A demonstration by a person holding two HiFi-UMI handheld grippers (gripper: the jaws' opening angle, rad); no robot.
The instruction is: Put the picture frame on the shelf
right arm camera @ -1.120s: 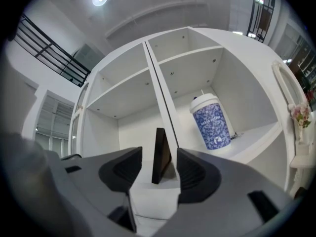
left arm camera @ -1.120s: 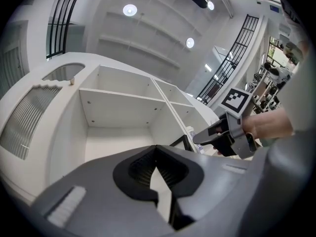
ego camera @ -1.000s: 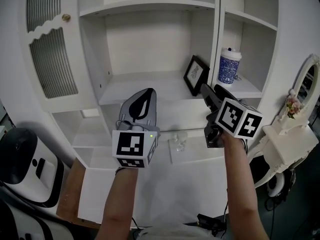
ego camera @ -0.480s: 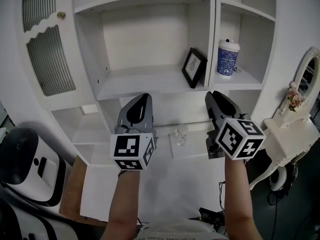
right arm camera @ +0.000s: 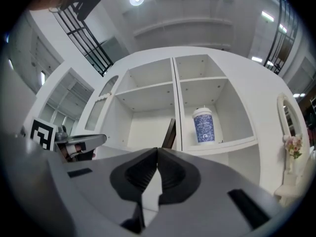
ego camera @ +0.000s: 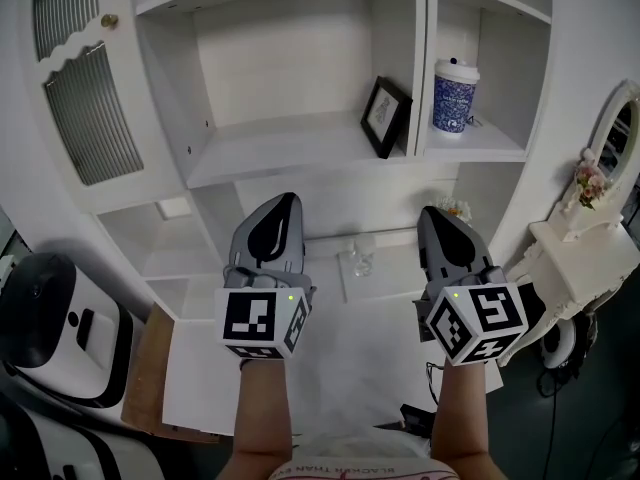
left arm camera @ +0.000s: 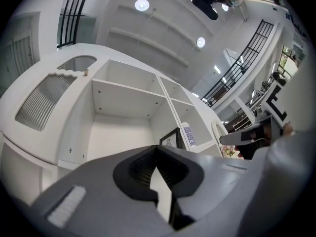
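Both forearms come up from the bottom edge of the head view, side by side and almost parallel, with a gap between them. Each hand is hidden under the marker cube of its tool. The left tongs and the right tongs point forward to the white cabinet and a little upward, at nearly the same height.

In the left gripper view the left tongs are closed; the two jaws meet at the tip and nothing is between them. In the right gripper view the right tongs have just been closing. Now their jaws are together and they also hold nothing.

The picture frame stands on the shelf, at its right end. It is tilted and rests against the vertical wall which divides the cabinet. It is higher than both tongs and well apart from them, between them in the head view but nearer to the right tongs. Neither tongs touch it. In the next compartment on the right, a blue patterned cup with a white lid stands upright.
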